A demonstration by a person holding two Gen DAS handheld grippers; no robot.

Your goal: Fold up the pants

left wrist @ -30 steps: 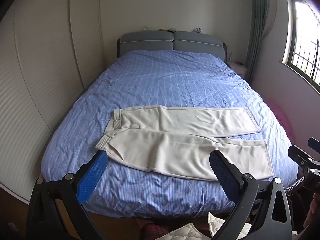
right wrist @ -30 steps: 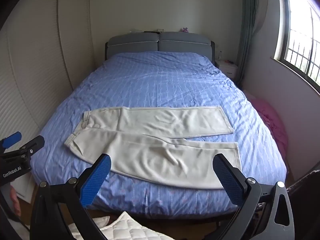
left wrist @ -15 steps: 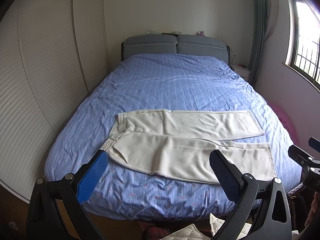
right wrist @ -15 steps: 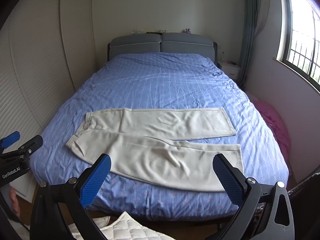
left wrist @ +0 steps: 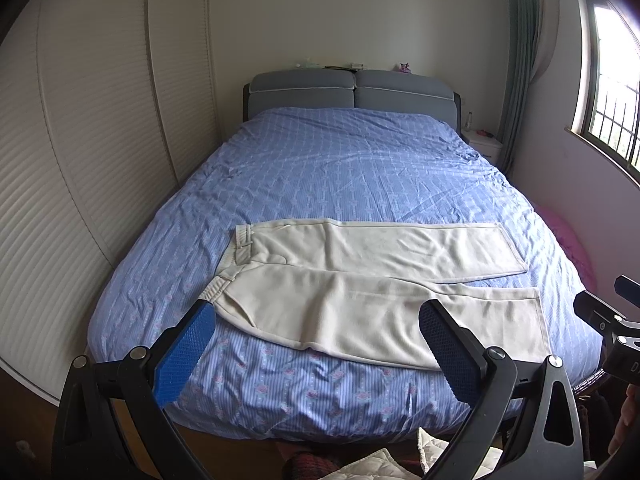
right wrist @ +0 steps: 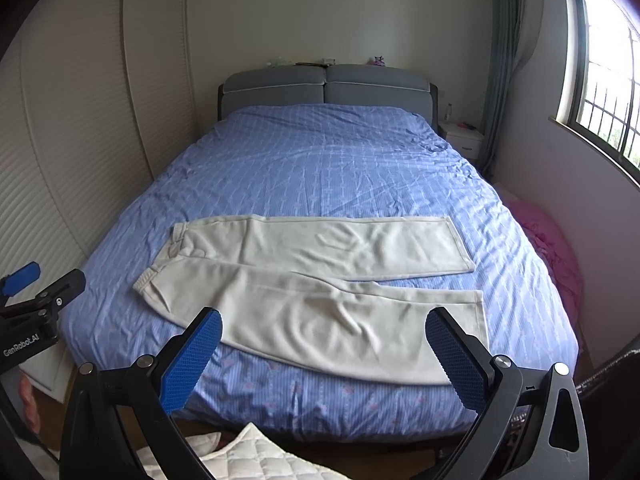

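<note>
— Near the bed's front edge, in the left wrist view, what lay there?
— The pants (left wrist: 360, 284), cream and soft-looking, spread flat with legs apart, waistband toward the left edge of the bed (left wrist: 340, 168). The left gripper (left wrist: 316, 344) hung released, holding nothing.
— And the right wrist view?
— Same pants (right wrist: 320, 280), lightly rippled on the striped blue cover. The right gripper (right wrist: 322, 344) also gaped, clear of the cloth.
— Risks?
— I'd judge the limp fabric could bunch, or a pinch could catch the cover underneath too, dragging both.
</note>
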